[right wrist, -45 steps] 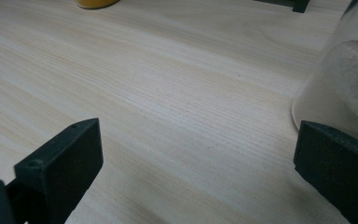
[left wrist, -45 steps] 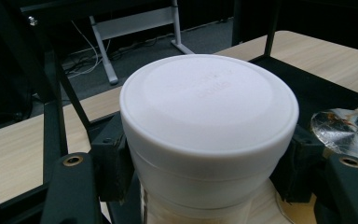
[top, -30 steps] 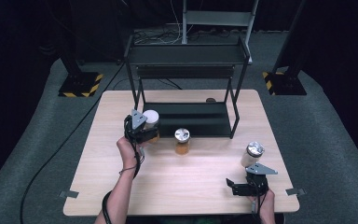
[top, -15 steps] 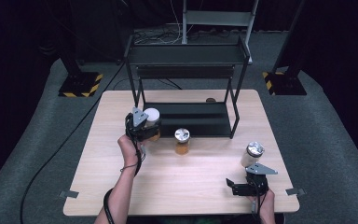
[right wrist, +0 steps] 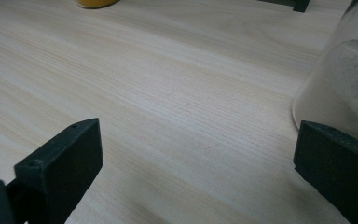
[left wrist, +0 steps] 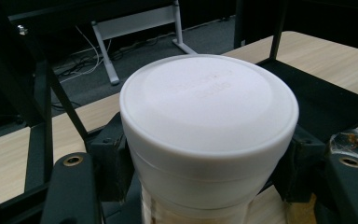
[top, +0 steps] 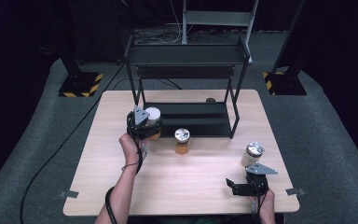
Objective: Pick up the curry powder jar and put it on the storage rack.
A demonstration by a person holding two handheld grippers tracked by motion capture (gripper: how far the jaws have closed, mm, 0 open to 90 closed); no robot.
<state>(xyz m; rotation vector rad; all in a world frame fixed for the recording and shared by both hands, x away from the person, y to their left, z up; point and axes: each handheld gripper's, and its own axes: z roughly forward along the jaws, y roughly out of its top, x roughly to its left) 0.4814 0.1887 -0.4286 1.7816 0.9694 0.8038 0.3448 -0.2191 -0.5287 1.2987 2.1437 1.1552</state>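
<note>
Table (top: 168,186): from above you see the rack (top: 186,56) and three jars on it.
Jar (left wrist: 205,135): white-lidded, at the rack's front left corner; your left gripper (top: 142,127) is clamped on it below the lid.
Right gripper (right wrist: 196,163): jaws wide apart, nothing between them, low over bare wood.
Clear jar (right wrist: 345,88): just beside your right jaw.

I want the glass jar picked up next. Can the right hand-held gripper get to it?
Probably yes: the right hand-held gripper is open, the glass jar stands just beyond it, with bare table between.
</note>
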